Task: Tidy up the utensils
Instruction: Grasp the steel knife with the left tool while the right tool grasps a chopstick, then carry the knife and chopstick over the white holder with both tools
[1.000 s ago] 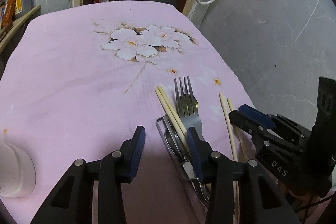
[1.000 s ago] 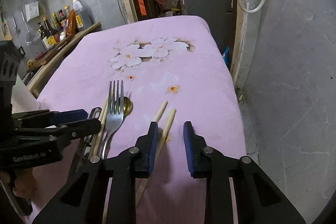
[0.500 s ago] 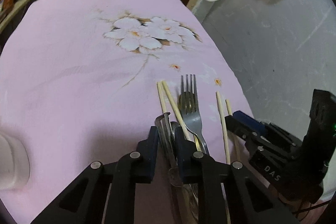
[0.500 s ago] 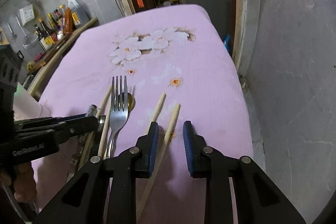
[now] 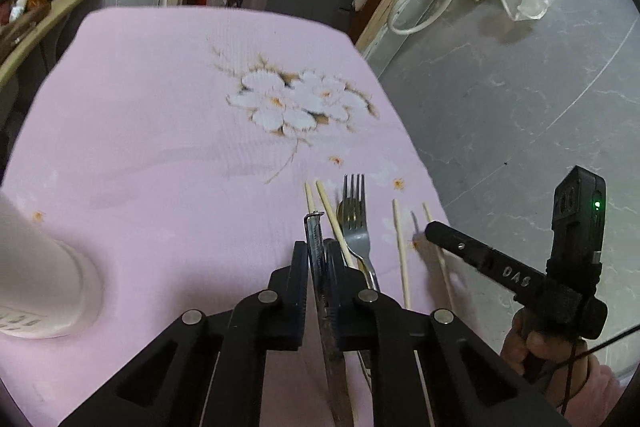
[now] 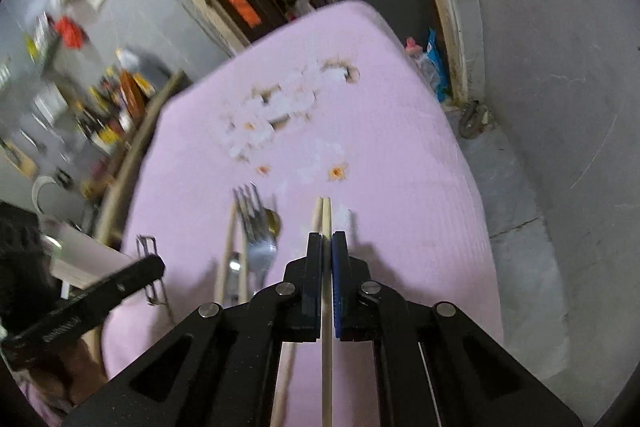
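- In the left wrist view, the left claw was seen closing on a slim metal peeler, which was pinched between the dark pads; its squared wire end stuck out past the fingertips and its handle ran back under the claw.
- The peeler was raised off the pink flowered tabletop.
- A steel fork was seen lying on the cloth just right of the peeler, tines pointing away, over a spoon bowl that was mostly hidden.
- Two pale wooden chopsticks were laid just left of the fork, crossing under the claw.
- A second chopstick pair was seen further right, with the right claw at its far stick; the black body marked with letters was gripped by a hand.
- A white cylindrical container stood at the left edge.
- In the right wrist view, the right claw was clamped on the chopstick pair, the pads pressed together on the sticks, whose tips lay side by side and projected forward.
- The fork and the other chopsticks were seen left of it on the tabletop.
- The left claw was shown at the left with the peeler's wire end beyond it; much of this view was blurred.
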{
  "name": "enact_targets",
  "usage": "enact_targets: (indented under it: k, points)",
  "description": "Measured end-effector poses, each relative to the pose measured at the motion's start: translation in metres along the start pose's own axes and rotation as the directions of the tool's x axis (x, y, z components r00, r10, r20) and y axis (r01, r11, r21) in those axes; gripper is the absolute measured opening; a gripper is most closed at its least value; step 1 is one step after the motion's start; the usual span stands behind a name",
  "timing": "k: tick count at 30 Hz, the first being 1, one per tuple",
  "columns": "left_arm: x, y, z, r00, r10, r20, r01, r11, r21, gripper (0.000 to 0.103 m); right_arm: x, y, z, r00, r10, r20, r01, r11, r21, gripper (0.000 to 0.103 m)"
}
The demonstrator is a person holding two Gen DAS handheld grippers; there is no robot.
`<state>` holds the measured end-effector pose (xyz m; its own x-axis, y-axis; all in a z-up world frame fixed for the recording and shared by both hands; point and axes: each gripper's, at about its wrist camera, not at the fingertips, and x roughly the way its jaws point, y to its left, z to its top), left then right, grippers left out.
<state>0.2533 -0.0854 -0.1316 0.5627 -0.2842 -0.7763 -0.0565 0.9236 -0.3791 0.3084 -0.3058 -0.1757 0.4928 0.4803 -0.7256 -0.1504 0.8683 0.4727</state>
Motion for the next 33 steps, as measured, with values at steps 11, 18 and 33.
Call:
enact_targets:
  k: [11, 18, 33]
  points:
    - [-0.071, 0.006, 0.001, 0.987, -0.018, 0.158, 0.018, 1.0, 0.002, 0.008, -0.069, 0.044, -0.006, 0.951, 0.149, 0.27, -0.157, 0.988, 0.008, 0.004]
    - [-0.136, 0.03, 0.022, 0.963, -0.031, 0.269, 0.033, 0.999, -0.003, 0.008, -0.092, 0.116, 0.006, 0.874, 0.257, 0.413, -0.249, 0.966, -0.074, 0.004]
    - [-0.291, 0.119, 0.046, 0.878, 0.063, 0.475, -0.049, 0.998, -0.041, 0.008, -0.078, 0.301, 0.028, 0.692, 0.504, 0.517, -0.402, 0.864, -0.304, 0.004]
